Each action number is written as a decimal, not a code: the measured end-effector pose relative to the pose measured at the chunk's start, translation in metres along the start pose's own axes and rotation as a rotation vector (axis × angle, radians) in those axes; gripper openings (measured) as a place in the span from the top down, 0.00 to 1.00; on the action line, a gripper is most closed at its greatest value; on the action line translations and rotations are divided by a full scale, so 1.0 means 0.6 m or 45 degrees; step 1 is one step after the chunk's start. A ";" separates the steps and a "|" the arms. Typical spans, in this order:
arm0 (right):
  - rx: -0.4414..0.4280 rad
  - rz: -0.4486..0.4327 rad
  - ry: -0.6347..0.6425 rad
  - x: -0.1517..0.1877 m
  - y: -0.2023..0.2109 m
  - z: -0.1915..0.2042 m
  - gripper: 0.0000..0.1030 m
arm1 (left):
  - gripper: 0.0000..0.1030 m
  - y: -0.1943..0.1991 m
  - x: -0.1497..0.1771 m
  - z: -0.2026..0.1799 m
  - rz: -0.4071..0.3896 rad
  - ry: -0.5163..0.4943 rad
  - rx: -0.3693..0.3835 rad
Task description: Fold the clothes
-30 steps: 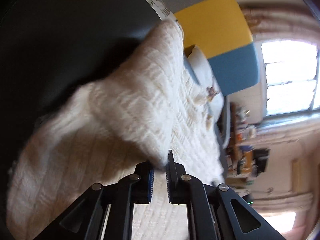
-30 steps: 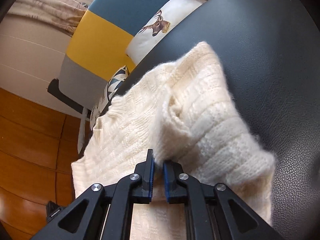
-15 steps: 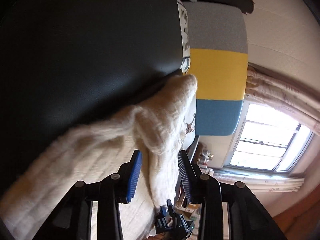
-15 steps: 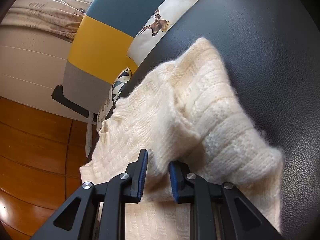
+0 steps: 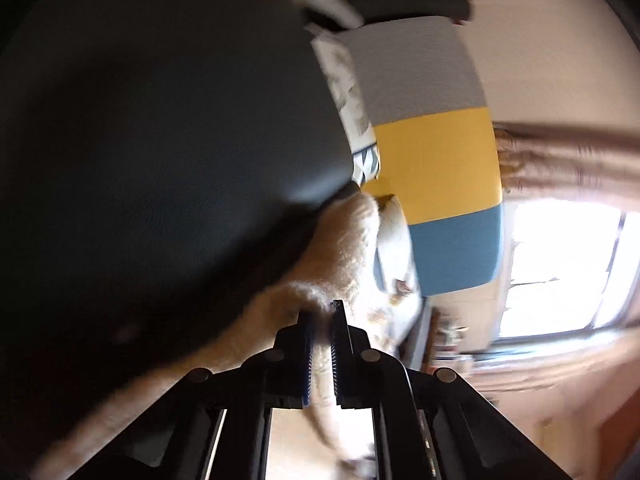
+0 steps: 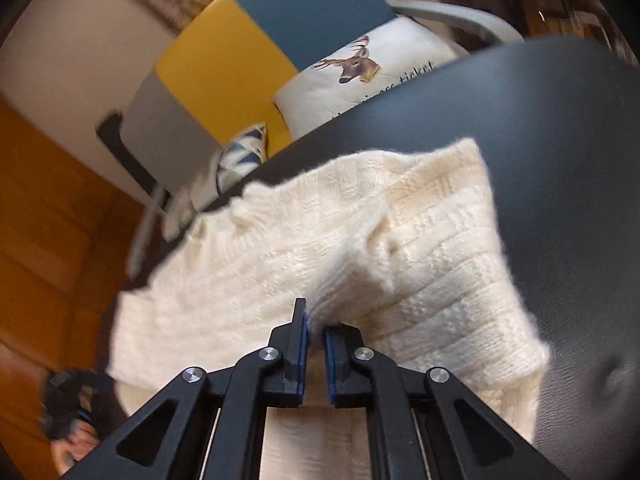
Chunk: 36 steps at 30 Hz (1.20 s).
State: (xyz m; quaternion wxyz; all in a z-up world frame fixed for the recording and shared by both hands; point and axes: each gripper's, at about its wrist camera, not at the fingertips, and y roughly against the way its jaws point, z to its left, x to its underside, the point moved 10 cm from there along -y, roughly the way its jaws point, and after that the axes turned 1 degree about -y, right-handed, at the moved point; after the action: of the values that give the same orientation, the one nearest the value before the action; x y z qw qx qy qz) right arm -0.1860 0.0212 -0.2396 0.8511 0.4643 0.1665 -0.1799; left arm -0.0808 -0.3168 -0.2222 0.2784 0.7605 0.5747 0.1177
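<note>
A cream knitted sweater (image 6: 400, 248) lies partly folded on a black leather surface (image 6: 560, 128). My right gripper (image 6: 315, 320) is shut on a raised fold of the sweater near its middle. In the left wrist view the sweater (image 5: 340, 248) is blurred and stretches along the edge of the black surface (image 5: 160, 160). My left gripper (image 5: 321, 314) is shut on a fold of the sweater's edge and holds it up.
A chair with grey, yellow and blue panels (image 6: 240, 52) stands behind the black surface, with a deer-print cushion (image 6: 360, 76) and a patterned cushion (image 6: 244, 152) on it. A bright window (image 5: 560, 272) and an orange wooden floor (image 6: 48, 220) are in view.
Both grippers opened half a second ago and have shut again on the sweater. The left gripper has swung, so more of the black surface shows. The right gripper has lifted a fold.
</note>
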 end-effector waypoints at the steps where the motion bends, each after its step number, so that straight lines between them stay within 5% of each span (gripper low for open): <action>1: 0.041 0.011 0.041 0.002 -0.006 0.002 0.94 | 0.93 -0.004 0.001 0.008 0.014 -0.025 -0.042; 4: 0.171 0.023 0.155 0.014 -0.013 0.003 0.95 | 0.93 -0.012 0.000 0.033 0.046 -0.099 -0.139; 7: 0.124 0.028 0.141 0.015 -0.011 0.005 0.91 | 0.93 0.002 0.004 0.057 0.077 -0.164 -0.205; 12: -0.010 0.026 0.007 0.009 0.010 -0.010 0.89 | 0.87 0.024 0.004 0.050 0.132 -0.159 -0.136; 16: 0.028 -0.007 0.028 0.004 0.031 -0.018 0.86 | 0.87 0.051 -0.006 0.043 0.118 -0.183 -0.136; 26: 0.184 -0.187 0.325 -0.022 0.107 0.029 0.86 | 0.79 0.090 -0.022 0.002 0.010 -0.422 -0.284; 36: 0.296 -0.145 0.553 -0.012 0.057 0.080 0.84 | 0.77 0.062 0.022 -0.048 0.054 -0.569 -0.299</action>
State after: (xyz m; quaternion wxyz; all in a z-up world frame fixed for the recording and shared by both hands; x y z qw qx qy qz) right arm -0.1711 -0.0014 -0.1862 0.7247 0.5766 0.3498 -0.1416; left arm -0.0612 -0.3026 -0.1798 0.4823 0.7420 0.4653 0.0184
